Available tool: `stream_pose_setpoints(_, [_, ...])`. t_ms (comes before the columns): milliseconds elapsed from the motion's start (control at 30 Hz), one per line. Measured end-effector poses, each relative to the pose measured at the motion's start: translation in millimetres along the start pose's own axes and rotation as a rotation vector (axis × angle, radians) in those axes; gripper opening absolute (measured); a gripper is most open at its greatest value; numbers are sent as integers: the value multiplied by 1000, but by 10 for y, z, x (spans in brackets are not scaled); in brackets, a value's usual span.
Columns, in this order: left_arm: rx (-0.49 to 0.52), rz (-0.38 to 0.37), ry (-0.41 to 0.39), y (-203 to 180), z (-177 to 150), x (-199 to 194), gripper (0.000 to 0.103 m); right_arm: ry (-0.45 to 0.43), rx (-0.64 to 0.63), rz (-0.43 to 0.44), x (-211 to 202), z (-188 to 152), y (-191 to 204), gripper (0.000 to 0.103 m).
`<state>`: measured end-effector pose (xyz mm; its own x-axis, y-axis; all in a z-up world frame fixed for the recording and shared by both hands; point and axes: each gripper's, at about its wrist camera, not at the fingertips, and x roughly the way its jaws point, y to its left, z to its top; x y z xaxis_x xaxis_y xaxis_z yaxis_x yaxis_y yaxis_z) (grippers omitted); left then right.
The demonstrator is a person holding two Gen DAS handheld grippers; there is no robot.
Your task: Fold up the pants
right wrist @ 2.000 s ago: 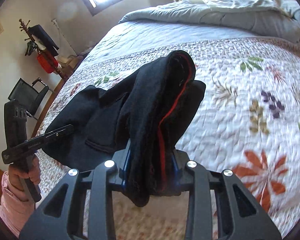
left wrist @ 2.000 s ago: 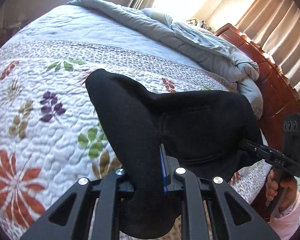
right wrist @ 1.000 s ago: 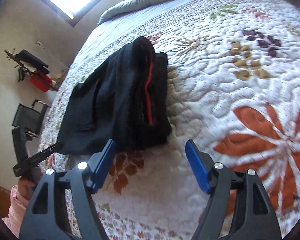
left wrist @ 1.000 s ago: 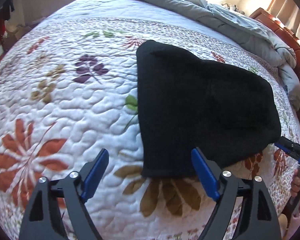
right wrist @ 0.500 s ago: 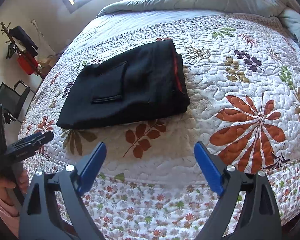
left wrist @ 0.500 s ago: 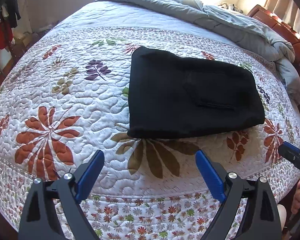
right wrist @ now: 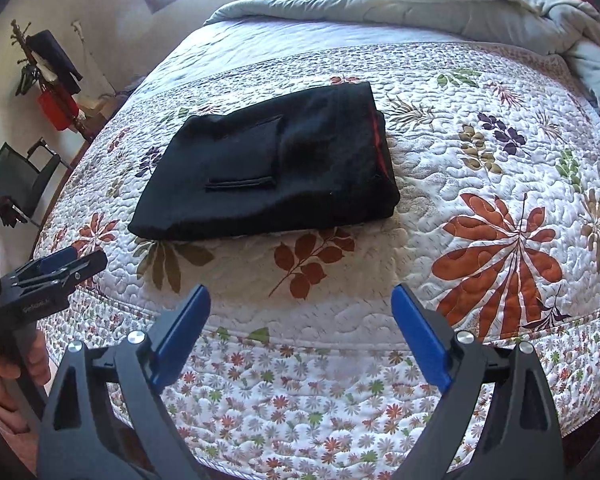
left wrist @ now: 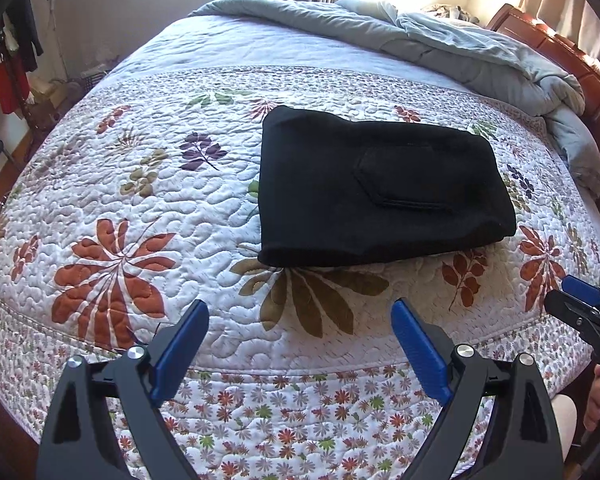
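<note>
The black pants (left wrist: pixel 380 192) lie folded in a flat rectangle on the floral quilt, back pocket facing up. In the right wrist view the pants (right wrist: pixel 268 168) show a red stripe along their right edge. My left gripper (left wrist: pixel 300 332) is open and empty, held back over the bed's near edge, well short of the pants. My right gripper (right wrist: pixel 300 320) is open and empty, also back over the near edge. The right gripper shows at the right edge of the left wrist view (left wrist: pixel 580 300); the left gripper shows at the left of the right wrist view (right wrist: pixel 56 268).
The quilt (left wrist: pixel 140 200) covers the bed. A rumpled grey duvet (left wrist: pixel 440 40) lies along the far side. A wooden headboard (left wrist: pixel 580 60) stands at the far right. A coat rack (right wrist: pixel 48 76) and a chair (right wrist: pixel 16 176) stand left of the bed.
Two seconds ago both grippers were shut on the pants and held them up. They laid the pants down, opened, and drew back toward the bed's near edge.
</note>
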<state>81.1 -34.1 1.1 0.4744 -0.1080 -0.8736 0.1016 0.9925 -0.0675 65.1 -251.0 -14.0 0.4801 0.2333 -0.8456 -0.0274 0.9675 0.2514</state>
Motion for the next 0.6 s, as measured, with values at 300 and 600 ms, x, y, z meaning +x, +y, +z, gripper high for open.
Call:
stream_pose_setpoints(300, [9,-8,-21,-50,-72,-163,93,-11,-14,1,-88,-23,114,92])
stream_pose_setpoints(600, [17,3,-34,-53,-92,-203,93,-7,-18,0,-98,-29,163,93])
